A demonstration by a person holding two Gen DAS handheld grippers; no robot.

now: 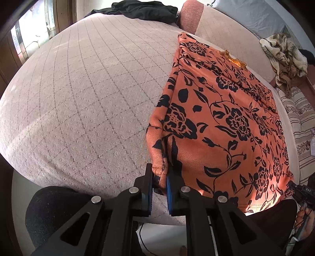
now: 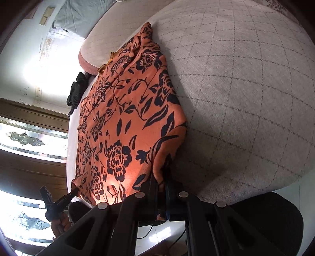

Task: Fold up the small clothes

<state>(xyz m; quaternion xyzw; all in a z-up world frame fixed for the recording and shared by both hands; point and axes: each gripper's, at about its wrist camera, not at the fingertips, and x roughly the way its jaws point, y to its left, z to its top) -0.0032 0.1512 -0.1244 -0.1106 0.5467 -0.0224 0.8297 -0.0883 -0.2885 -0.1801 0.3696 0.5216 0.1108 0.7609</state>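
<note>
At the bottom of each frame my left gripper (image 1: 159, 182) and right gripper (image 2: 161, 184) were pinched on the near corners of the orange floral garment (image 1: 222, 122), spread flat up the right of the quilted bed (image 1: 82, 102), probably so I could fold that hem toward the black clothes (image 1: 141, 9) beyond.

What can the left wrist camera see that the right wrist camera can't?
Only the left wrist view shows the crumpled beige patterned cloth, the striped bedding and the black garment at the far edge.

Only the right wrist view shows the decorated glass windows and a small black bundle beside the bed.

Both show the orange floral garment on the pale checked bedcover, with the left hand-held gripper and right hand-held gripper each shut on a near corner.
</note>
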